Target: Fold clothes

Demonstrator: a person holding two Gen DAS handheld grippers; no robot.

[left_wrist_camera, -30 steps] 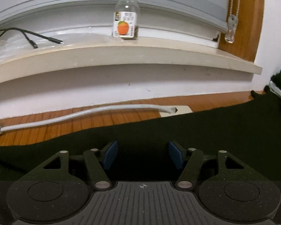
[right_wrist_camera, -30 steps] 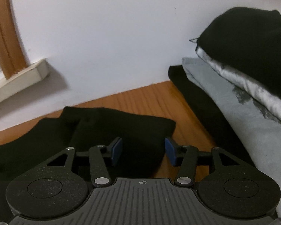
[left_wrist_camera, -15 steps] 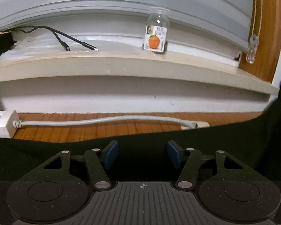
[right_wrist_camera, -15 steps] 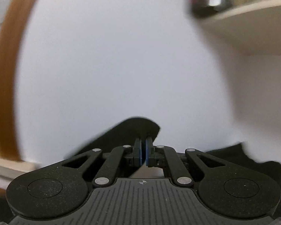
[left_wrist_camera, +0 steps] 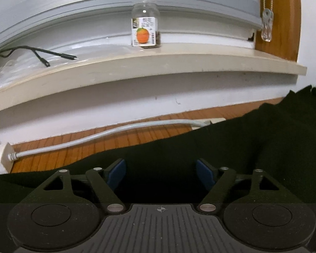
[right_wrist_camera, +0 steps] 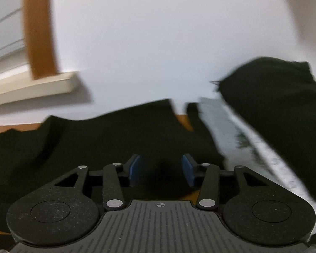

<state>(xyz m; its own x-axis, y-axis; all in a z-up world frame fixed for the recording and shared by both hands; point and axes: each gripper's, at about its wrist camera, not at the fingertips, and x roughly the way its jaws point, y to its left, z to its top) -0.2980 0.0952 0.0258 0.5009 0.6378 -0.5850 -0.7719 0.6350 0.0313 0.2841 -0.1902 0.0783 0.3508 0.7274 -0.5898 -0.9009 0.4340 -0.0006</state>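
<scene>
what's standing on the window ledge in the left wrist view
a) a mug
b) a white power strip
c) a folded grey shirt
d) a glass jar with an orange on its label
d: the clear glass jar with an orange on its label stands upright on the window ledge.

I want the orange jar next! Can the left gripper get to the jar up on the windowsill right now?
Probably yes. The left gripper hangs low over the black cloth, its jaws opening with nothing pinched. The jar stands alone on the sill, higher and farther back, with open air between; it would need a lift and a reach.
</scene>
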